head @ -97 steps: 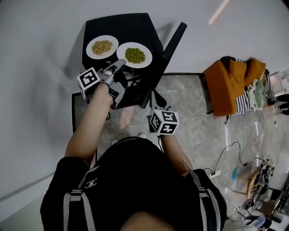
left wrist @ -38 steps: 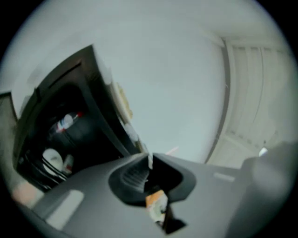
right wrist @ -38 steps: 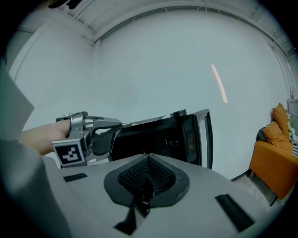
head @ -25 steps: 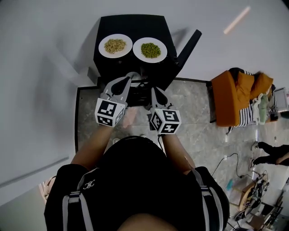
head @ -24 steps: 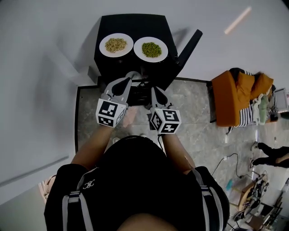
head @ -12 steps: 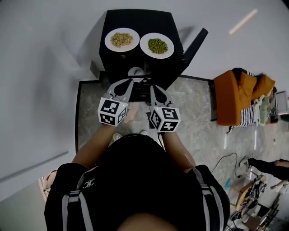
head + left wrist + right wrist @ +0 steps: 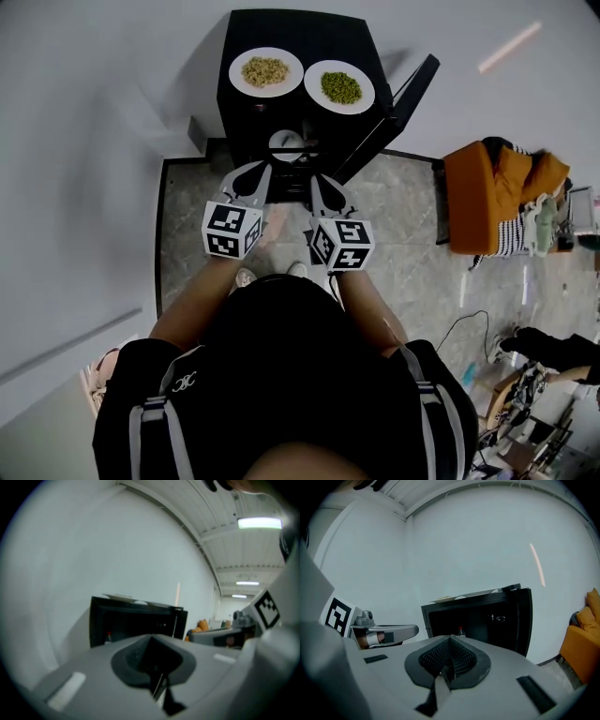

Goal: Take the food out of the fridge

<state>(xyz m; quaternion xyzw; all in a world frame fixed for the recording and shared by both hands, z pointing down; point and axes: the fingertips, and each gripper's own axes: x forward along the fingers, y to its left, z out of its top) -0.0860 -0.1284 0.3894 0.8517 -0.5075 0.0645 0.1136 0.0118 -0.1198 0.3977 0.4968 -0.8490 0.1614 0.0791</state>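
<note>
Both claws have come down and closer together, and now they sit side by side in front of the open fridge [image 7: 291, 28]; a few seconds back the left one was up by the plates on top.

The left claw [image 7: 262, 171] has its jaws pressed together with nothing between them. It points at the dark opening. Above it, on top of the fridge, is the plate of pale yellow food [image 7: 266, 71]. It is already out.

In the middle, just inside the fridge, a white dish [image 7: 287, 142] shows. This looks like the food that has yet to come out. What is on it cannot be seen. A small bottle with a red cap [image 7: 461, 631] stands deeper inside.

To the right, on top, is the plate of green food [image 7: 339, 87], just beside the yellow one. Below it, the right claw [image 7: 315, 183] is also squeezed shut and holds nothing.

The fridge door [image 7: 394, 108] swings out to the right.

The white dish is likely hard and smooth, so it may slip, and it could break if dropped. A good place to grab seems to be its near rim. It should stay flat so nothing spills. A claw must open first.
</note>
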